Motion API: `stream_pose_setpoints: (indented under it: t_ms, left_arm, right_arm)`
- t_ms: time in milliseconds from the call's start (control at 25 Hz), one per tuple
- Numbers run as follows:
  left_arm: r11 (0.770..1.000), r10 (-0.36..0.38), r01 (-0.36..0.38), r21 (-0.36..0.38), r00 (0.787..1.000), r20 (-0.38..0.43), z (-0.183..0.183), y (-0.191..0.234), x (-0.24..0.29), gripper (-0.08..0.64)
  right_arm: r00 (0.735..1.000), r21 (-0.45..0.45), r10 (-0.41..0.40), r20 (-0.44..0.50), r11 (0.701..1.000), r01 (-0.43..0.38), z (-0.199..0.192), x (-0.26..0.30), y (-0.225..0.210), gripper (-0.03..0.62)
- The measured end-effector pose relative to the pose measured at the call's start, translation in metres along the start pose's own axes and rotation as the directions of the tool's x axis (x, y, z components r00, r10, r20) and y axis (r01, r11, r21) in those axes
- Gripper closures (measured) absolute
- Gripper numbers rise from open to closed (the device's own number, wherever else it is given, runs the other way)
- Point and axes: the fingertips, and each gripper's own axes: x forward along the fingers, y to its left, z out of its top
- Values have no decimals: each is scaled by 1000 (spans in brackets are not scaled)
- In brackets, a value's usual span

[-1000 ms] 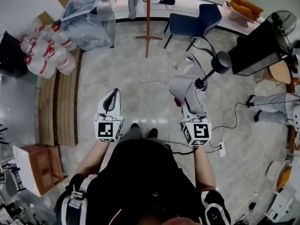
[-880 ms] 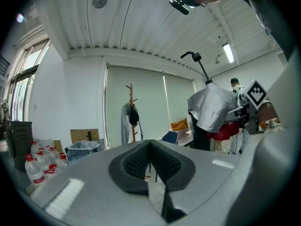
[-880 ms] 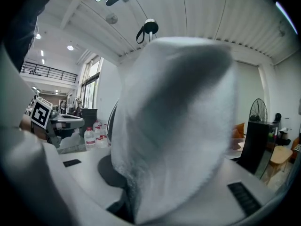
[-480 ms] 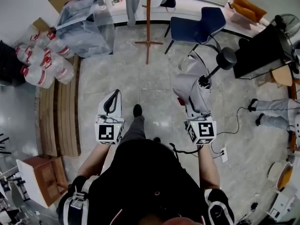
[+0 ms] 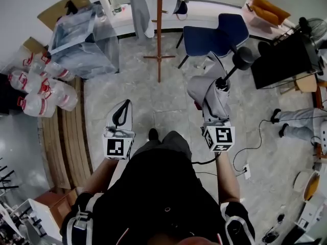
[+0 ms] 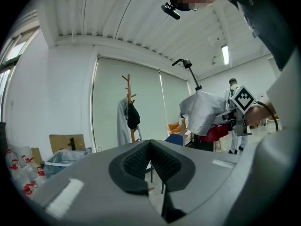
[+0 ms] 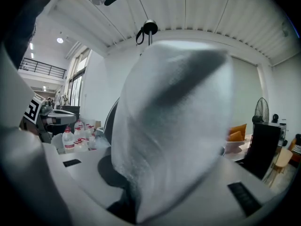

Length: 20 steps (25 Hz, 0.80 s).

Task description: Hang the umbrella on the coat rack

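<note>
**Head view.** Locate the coat rack ahead, well apart from both grippers, with a pale garment on its left side. Find the folded umbrella clamped in the right gripper, canopy end in the jaws, black handle pointing forward and to the right. Approach over the bare floor. Steer left of the blue chair, near the rack's foot. Stay clear of the water bottles and the plastic bin at the left, and of a person's legs at the right.

**Left gripper view.** Confirm the left gripper closed, pads together, nothing between them. Sight the rack from here, with a dark item and the garment on the upper pegs. Choose a free peg; impossible to single one out at this range.

**Right gripper view.** Confirm the jaws part-way closed on the white canopy, fabric filling the gap. Note the strap loop beside the handle overhead. Treat the strap as the likely hanging point. Raise the handle above a peg, lower the loop over it, and release only after settling the weight there. Expect some swing from the loose canopy. Avoid snagging the hung garment.
</note>
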Motion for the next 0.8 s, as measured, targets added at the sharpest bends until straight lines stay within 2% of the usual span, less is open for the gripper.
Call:
stream_pose_setpoints:
  t_ms: [240,360,480,680,800]
  left_arm:
    - [1000,-8,9,7,999,-41,-13,19,70,558]
    - [1000,17,-17,6,999,-39,-14,28,109,558]
    - [999,50,-50,9,995,-81,-19,41,141,558]
    - [996,83,-84,-21,995,-52,-10,61,187,558]
    - [997,70,-71,-14,996,-53,-16,72,208,558]
  right_arm:
    - [1000,-33,25,-5,999,-25,2,87,-45,460]
    - [999,-30,47,-18,998,-48,-7,133,-68,460]
    - [996,-28,81,-27,996,-82,-11,180,-86,461]
    - [990,-48,125,-67,991,-128,-32,244,-102,461]
    - [987,-53,127,-97,990,-133,-47,275,-105,461]
